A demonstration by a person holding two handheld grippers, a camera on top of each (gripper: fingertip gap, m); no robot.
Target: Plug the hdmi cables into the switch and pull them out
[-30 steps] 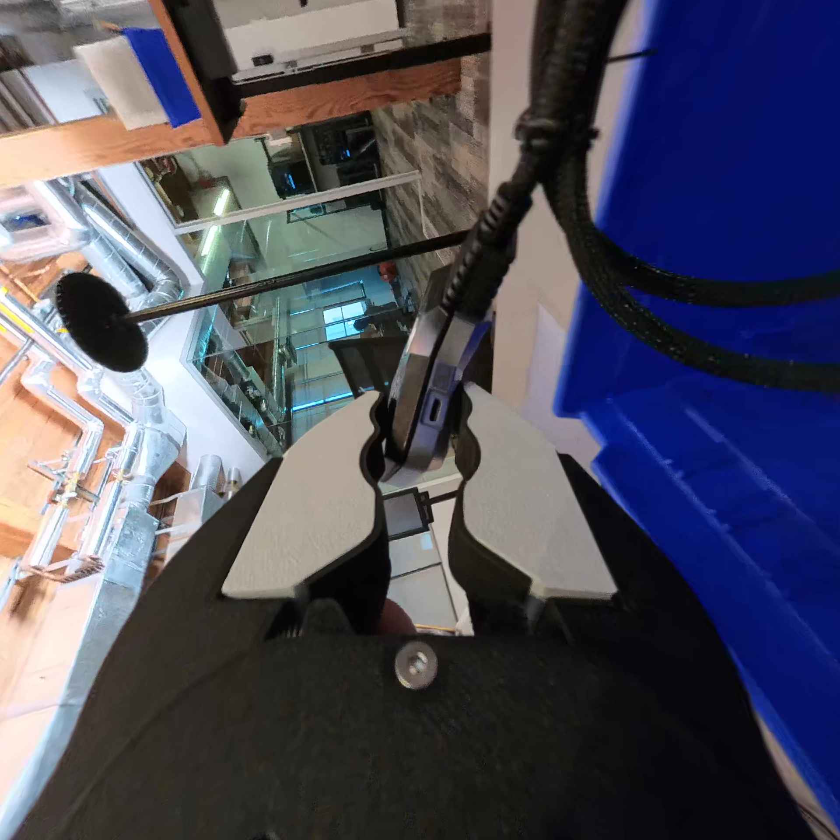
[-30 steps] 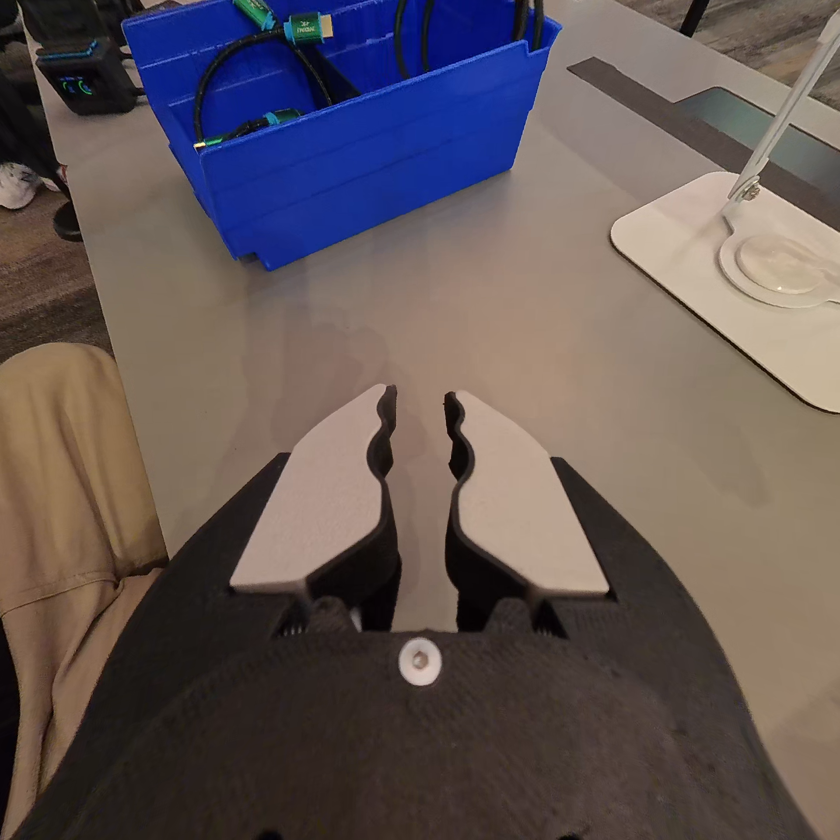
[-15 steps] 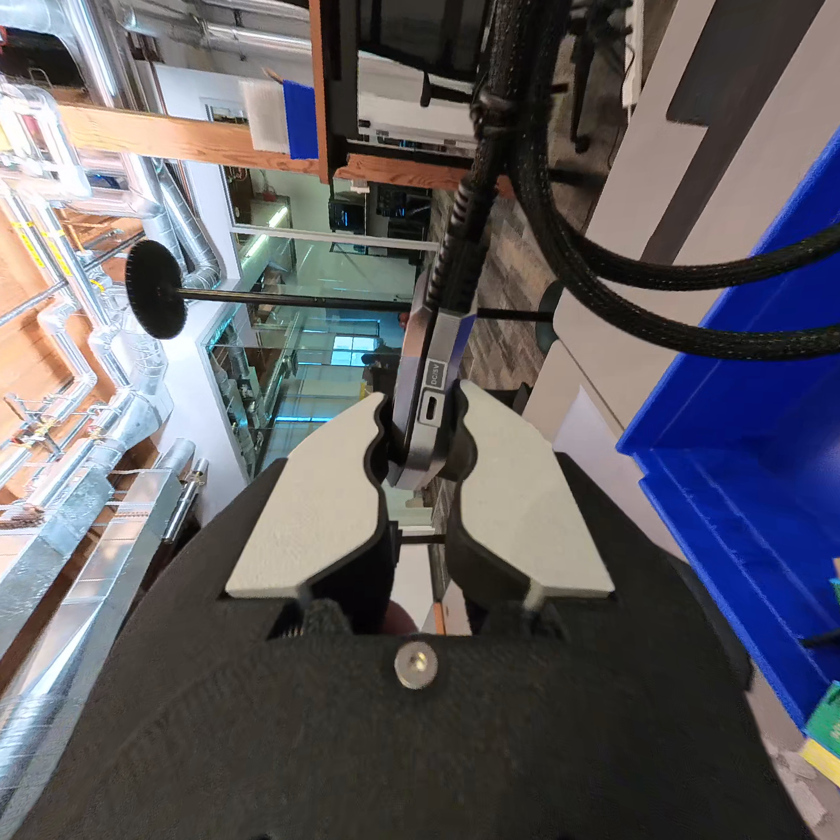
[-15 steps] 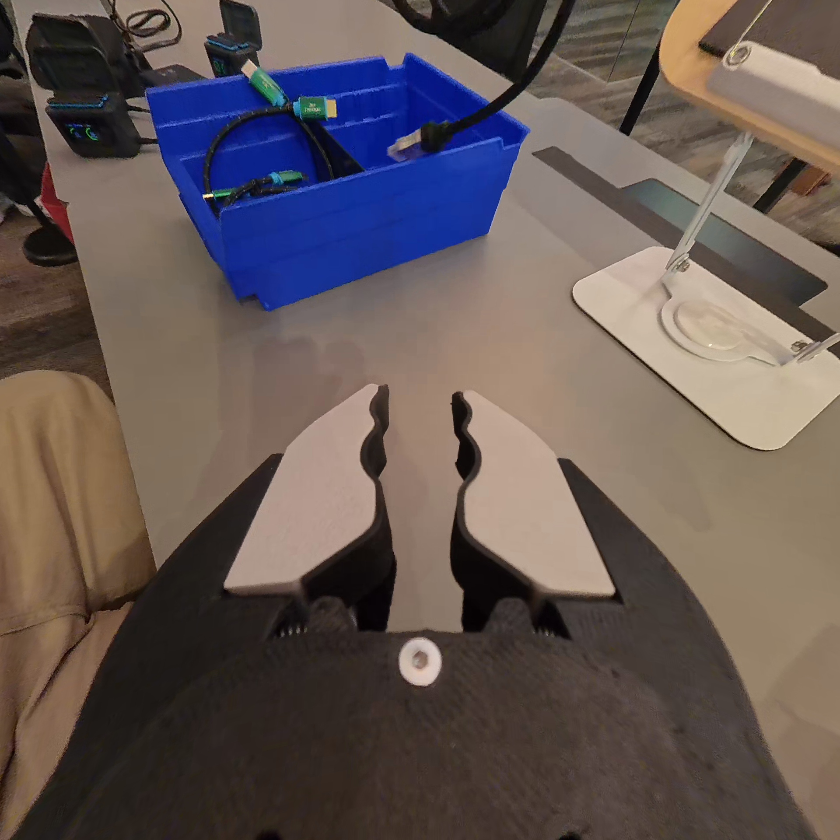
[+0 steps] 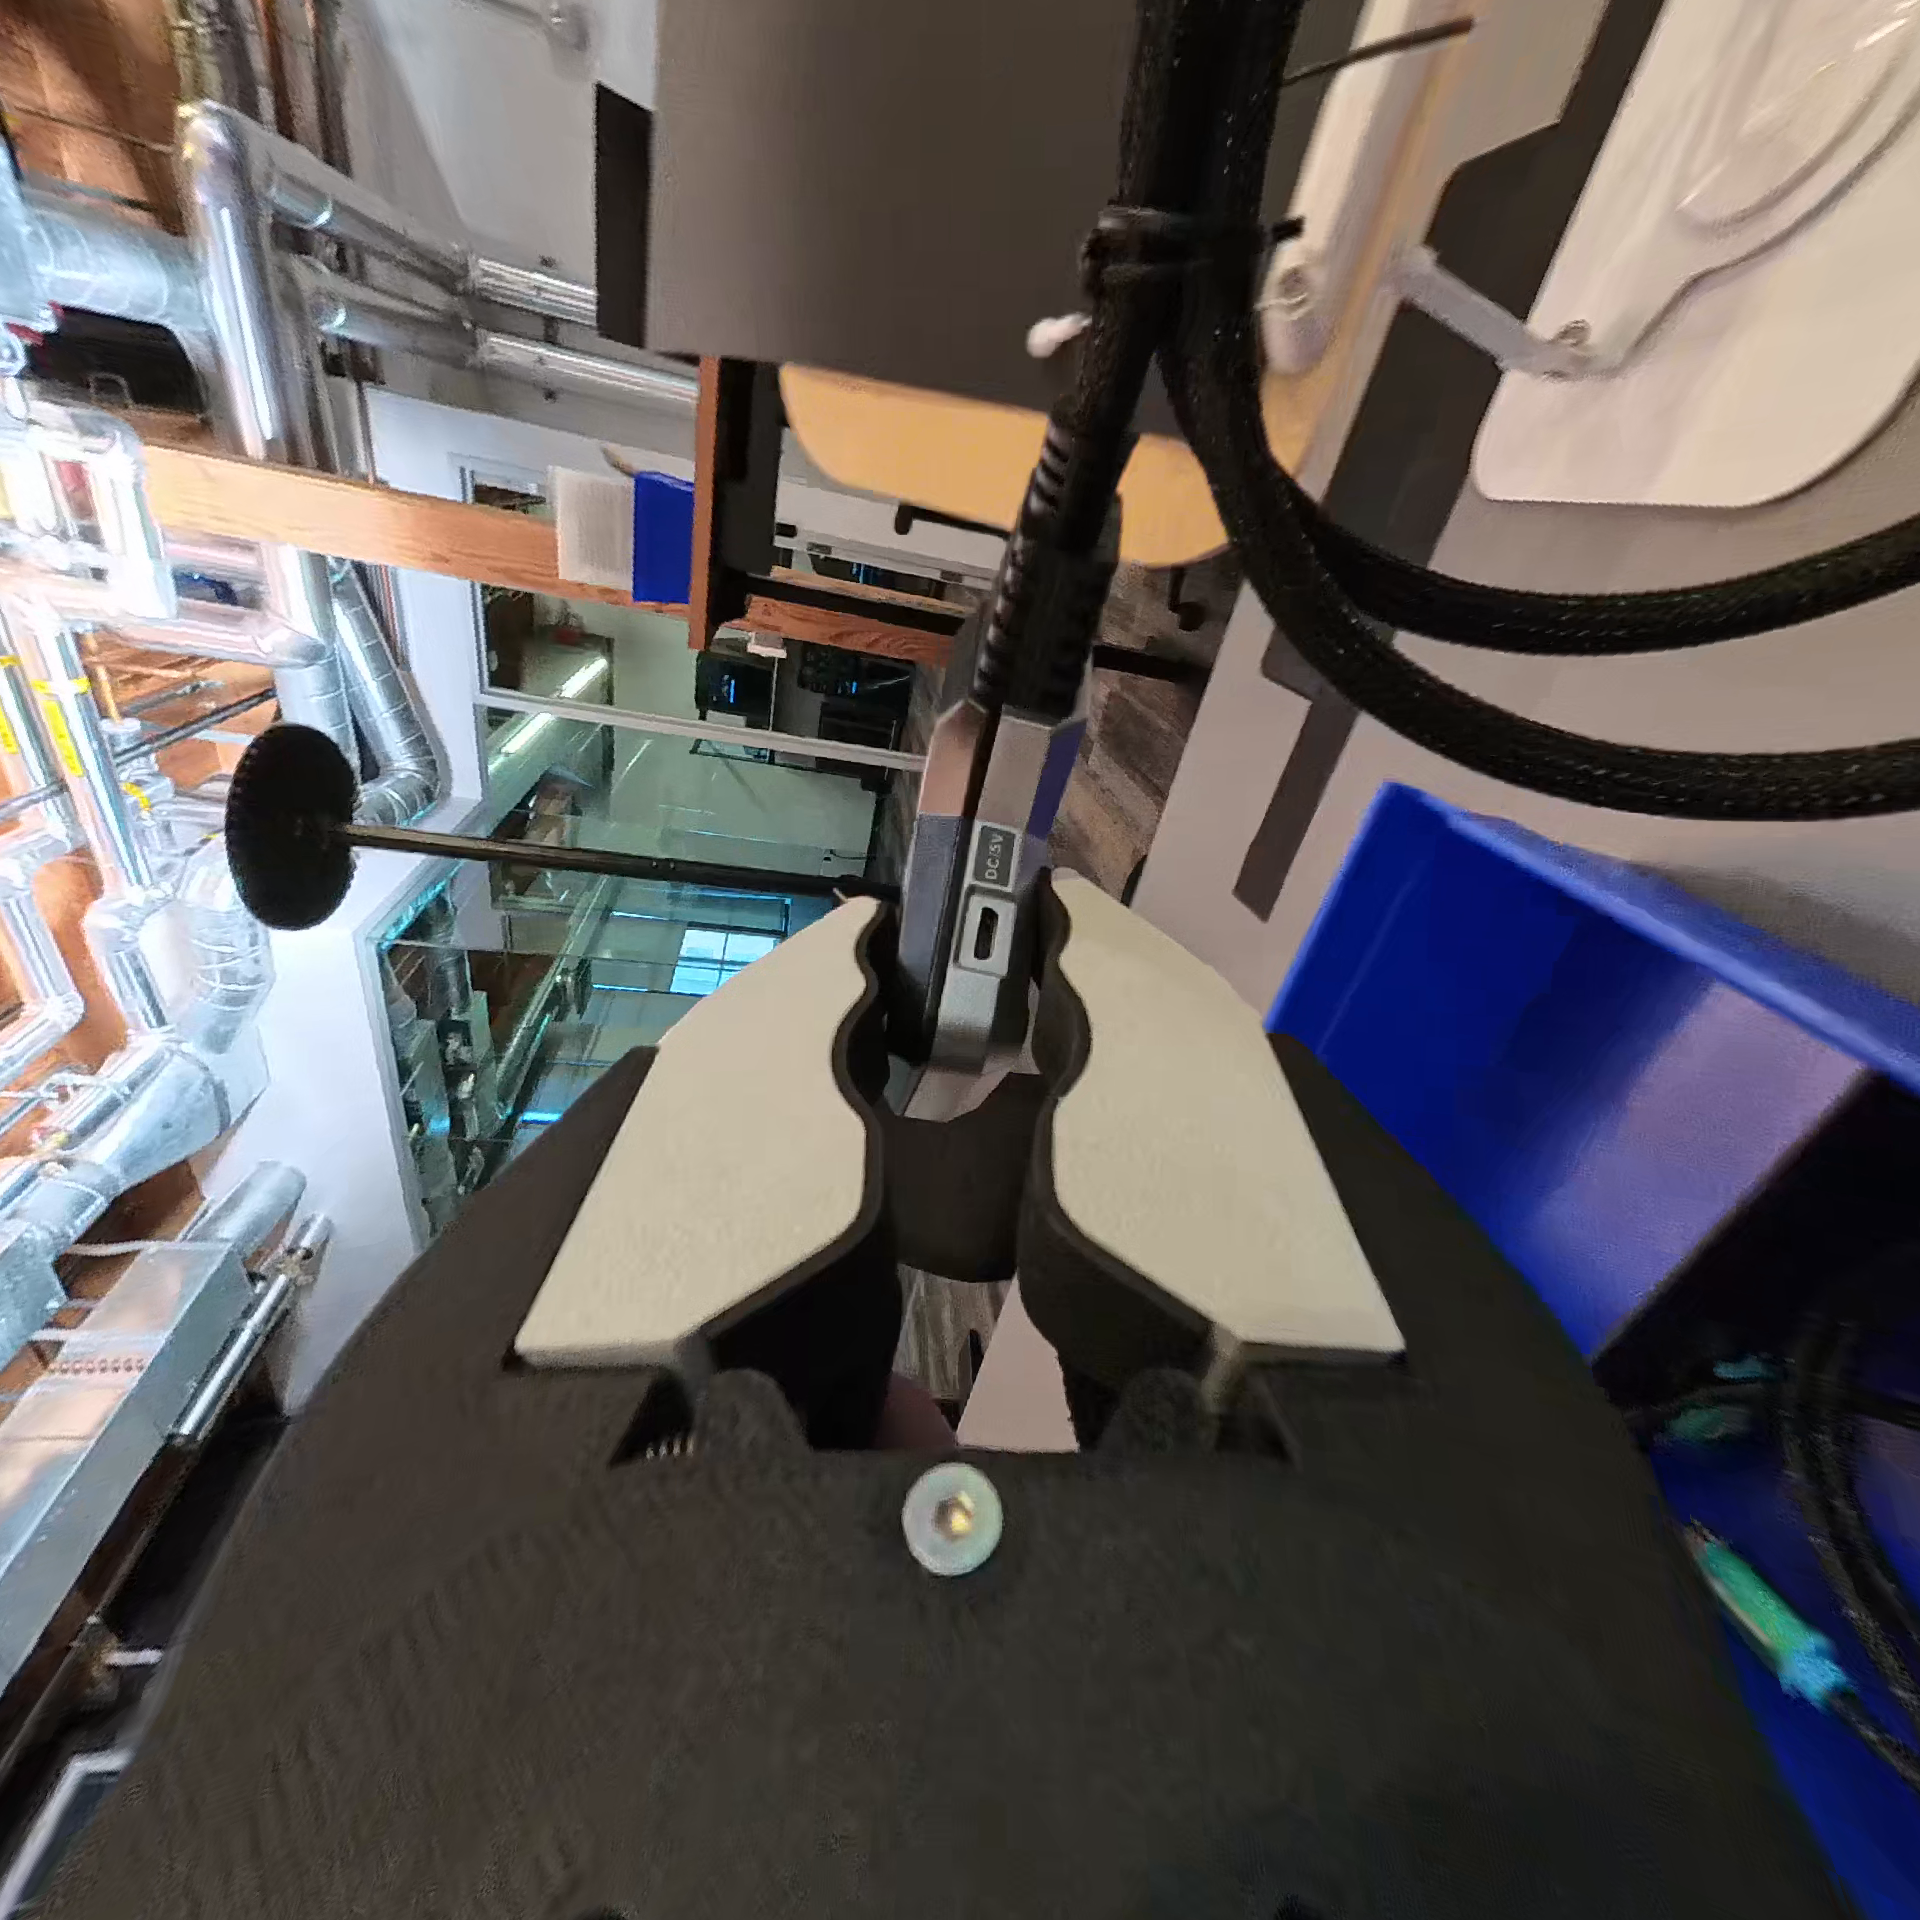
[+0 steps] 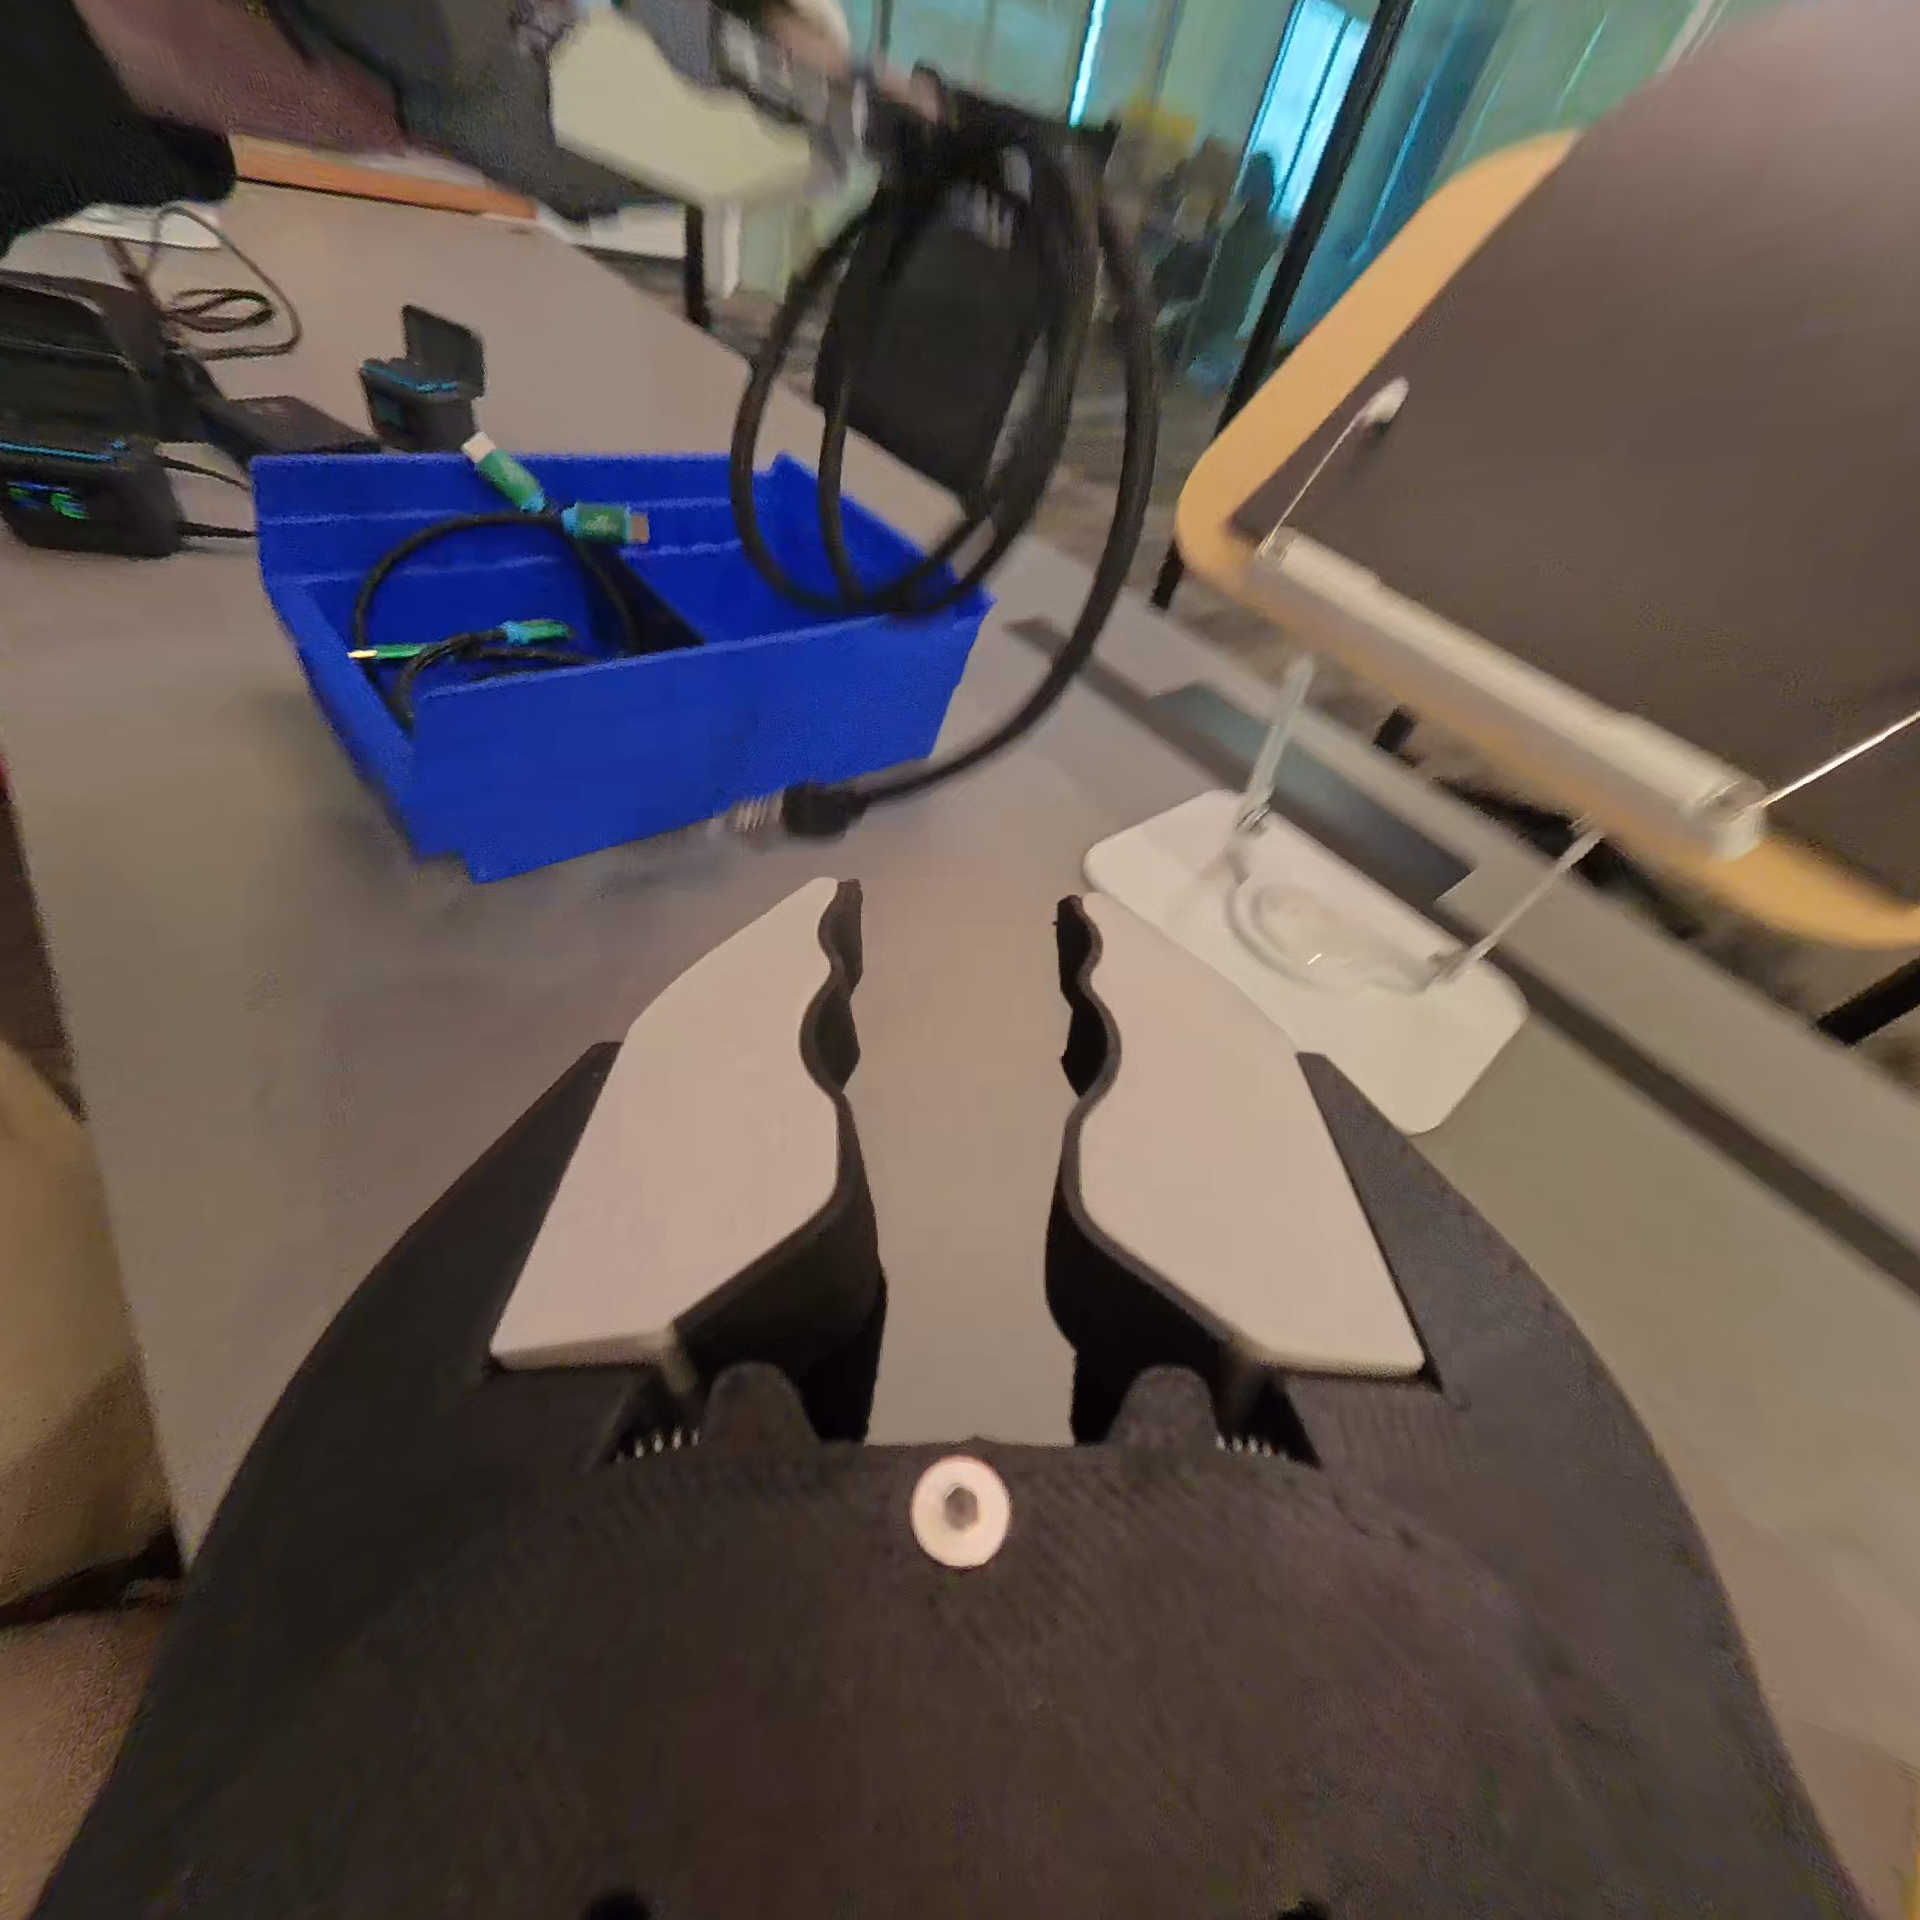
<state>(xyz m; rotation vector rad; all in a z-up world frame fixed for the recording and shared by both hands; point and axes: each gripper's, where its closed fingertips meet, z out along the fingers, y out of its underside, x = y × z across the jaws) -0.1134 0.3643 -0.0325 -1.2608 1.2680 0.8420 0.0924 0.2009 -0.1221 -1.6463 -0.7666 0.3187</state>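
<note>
Your left claw (image 5: 961, 935) clamps the switch (image 5: 971, 914) aloft for plugging; right claw (image 6: 956, 914) empty, narrowly parted, above table (image 6: 312, 987).

My left hand-held gripper (image 5: 961, 914) holds the slim grey metal switch box (image 5: 971, 914) above the far side of the blue plastic divided bin (image 6: 623, 717). The bin sits on the grey bench (image 6: 312, 987), left of the white flat stand base (image 6: 1351, 997). Green-tipped braided HDMI cables (image 6: 499, 582) lie in its left compartment. My right hand-held gripper (image 6: 958, 914) hangs over the bench, nearer.
</note>
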